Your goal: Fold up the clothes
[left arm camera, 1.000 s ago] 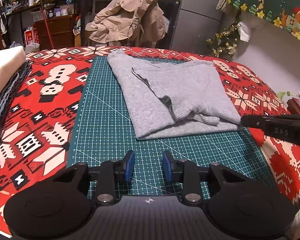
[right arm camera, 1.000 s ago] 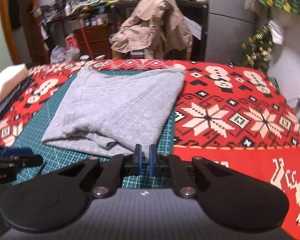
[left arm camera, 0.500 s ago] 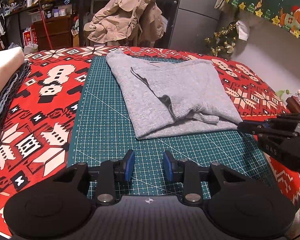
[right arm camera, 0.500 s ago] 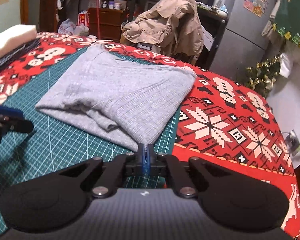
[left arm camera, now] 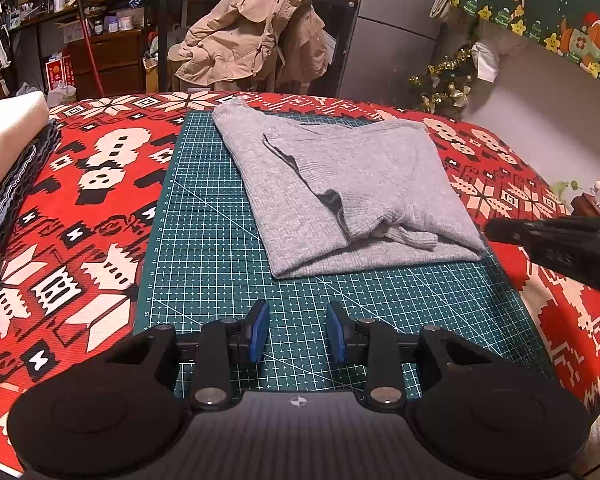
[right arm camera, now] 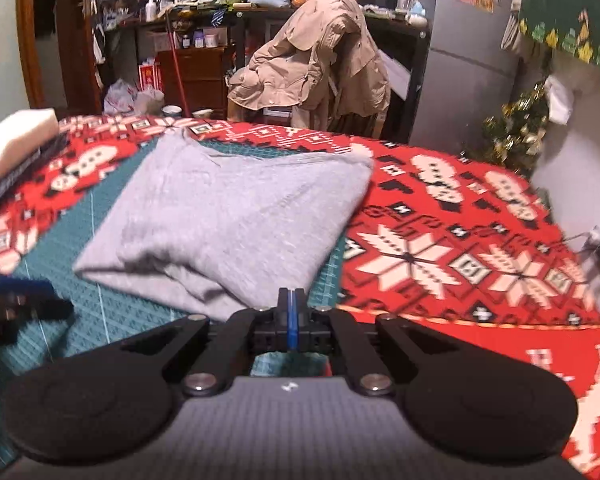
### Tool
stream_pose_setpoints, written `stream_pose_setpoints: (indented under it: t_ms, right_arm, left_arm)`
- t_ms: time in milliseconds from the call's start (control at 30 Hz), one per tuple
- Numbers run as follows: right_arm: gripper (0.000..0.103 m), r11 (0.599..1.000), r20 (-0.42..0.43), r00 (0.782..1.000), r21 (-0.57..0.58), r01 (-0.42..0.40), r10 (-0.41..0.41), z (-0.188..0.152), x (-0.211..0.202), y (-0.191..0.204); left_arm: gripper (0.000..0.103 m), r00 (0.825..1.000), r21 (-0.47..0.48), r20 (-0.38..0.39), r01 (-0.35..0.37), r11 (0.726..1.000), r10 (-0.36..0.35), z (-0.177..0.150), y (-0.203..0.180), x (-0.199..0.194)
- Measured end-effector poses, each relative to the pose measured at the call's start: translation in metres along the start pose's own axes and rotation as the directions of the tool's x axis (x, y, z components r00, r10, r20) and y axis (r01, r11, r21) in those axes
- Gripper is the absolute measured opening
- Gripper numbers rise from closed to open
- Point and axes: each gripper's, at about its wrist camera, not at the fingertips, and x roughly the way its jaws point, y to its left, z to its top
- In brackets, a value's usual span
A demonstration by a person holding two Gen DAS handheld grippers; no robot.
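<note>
Two tongs. Right tongs [right arm camera: 293,310]: just pressed together at near right corner of gray sweater [left arm camera: 340,184]; pinch unclear. Left tongs [left arm camera: 296,330]: spread, empty, unmoved. Sweater part-folded on green mat [left arm camera: 204,240]; next fold pending.

A red, white and black patterned cloth [left arm camera: 92,208] covers the table. A green cutting mat [left arm camera: 204,264] lies along its middle. A folded grey garment [left arm camera: 340,184] rests on the mat's far right part. Folded fabrics [left arm camera: 8,148], cream uppermost, sit at the left edge.
</note>
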Motion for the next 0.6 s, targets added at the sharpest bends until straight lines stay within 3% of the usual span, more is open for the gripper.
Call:
stream_pose_setpoints:
  t_ms: [133,333,600]
  right_arm:
    - [0.000,0.999,-0.055,0.998,0.042,-0.035,0.037,-0.006,0.013,0.002]
    - [0.001,0.996,-0.063,0.996,0.065,-0.056,0.060,-0.023,0.002,-0.002]
    - [0.001,0.986,0.009,0.997,0.146,-0.076,0.075,0.003,0.005,-0.015]
  left_arm:
    - [0.031,1.000,-0.001,-0.001,0.003,1.000,-0.003,0.000,0.001,0.000]
    - [0.035,1.000,0.010,0.001,0.007,1.000,-0.007,0.000,-0.001,0.000]
    - [0.035,1.000,0.012,0.007,0.012,1.000,-0.012,-0.001,0.000,0.001]
